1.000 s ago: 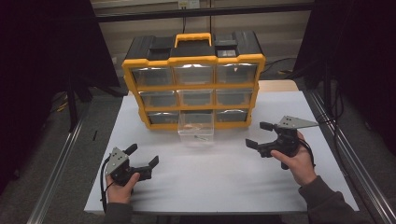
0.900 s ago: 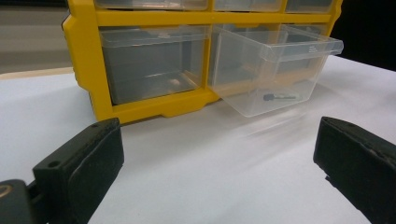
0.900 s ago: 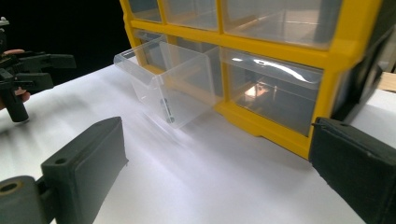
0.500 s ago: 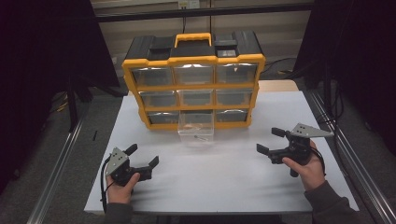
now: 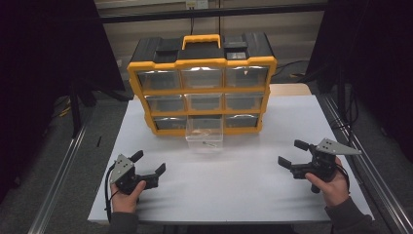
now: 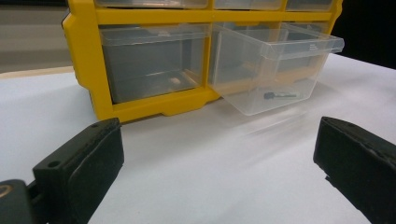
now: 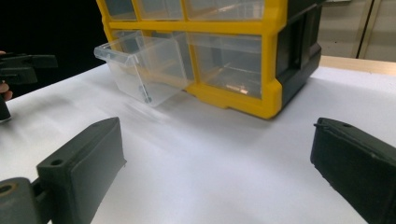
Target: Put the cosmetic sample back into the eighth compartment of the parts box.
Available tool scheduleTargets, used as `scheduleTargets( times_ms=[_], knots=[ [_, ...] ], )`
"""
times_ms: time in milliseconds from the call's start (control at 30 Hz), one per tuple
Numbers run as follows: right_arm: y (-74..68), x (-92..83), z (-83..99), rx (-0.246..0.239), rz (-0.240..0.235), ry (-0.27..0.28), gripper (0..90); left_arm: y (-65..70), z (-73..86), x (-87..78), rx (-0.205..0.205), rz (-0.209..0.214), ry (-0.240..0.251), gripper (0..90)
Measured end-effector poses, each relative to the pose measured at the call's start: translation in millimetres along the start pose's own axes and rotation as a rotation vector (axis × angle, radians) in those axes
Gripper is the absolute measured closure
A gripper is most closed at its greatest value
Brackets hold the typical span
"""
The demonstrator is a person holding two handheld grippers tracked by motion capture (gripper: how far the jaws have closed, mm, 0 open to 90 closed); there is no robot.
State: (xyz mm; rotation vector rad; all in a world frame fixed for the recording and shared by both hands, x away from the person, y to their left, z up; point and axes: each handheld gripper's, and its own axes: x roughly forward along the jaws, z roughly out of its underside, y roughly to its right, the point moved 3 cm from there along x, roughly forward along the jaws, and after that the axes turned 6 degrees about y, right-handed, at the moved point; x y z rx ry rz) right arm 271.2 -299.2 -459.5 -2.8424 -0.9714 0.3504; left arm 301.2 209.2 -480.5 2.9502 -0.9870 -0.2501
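A yellow-and-black drawer organizer [image 5: 201,89] stands at the back of the white table [image 5: 234,190]. Its bottom middle clear drawer [image 5: 204,132] is pulled out and tilted down, and a small dark screw [image 5: 210,144] lies inside it. My left gripper [image 5: 149,162] rests open near the front left, with nothing between its fingers. Its own view looks at the drawer [image 6: 275,70] and screw [image 6: 278,95]. Open and bare too, my right gripper [image 5: 291,152] sits at the front right, well away from the organizer [image 7: 271,60] and drawer [image 7: 140,65].
The other drawers are pushed in. Metal rails run along both sides of the table, and dark curtains hang beyond them. Open table surface lies between the two grippers and in front of the drawer.
My right gripper has moved to the right and nearer the table's front edge, still open. The left gripper and the drawer have stayed put.
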Motion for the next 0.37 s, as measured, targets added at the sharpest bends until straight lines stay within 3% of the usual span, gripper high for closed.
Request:
scheduleTargets(
  times_ms=[367],
  knots=[
    [2.3,-12.4,16.8,-0.026,0.039,0.004,1.6,-0.6,-0.3,1.0,0.0,0.008,0.008,1.7]
  ],
)
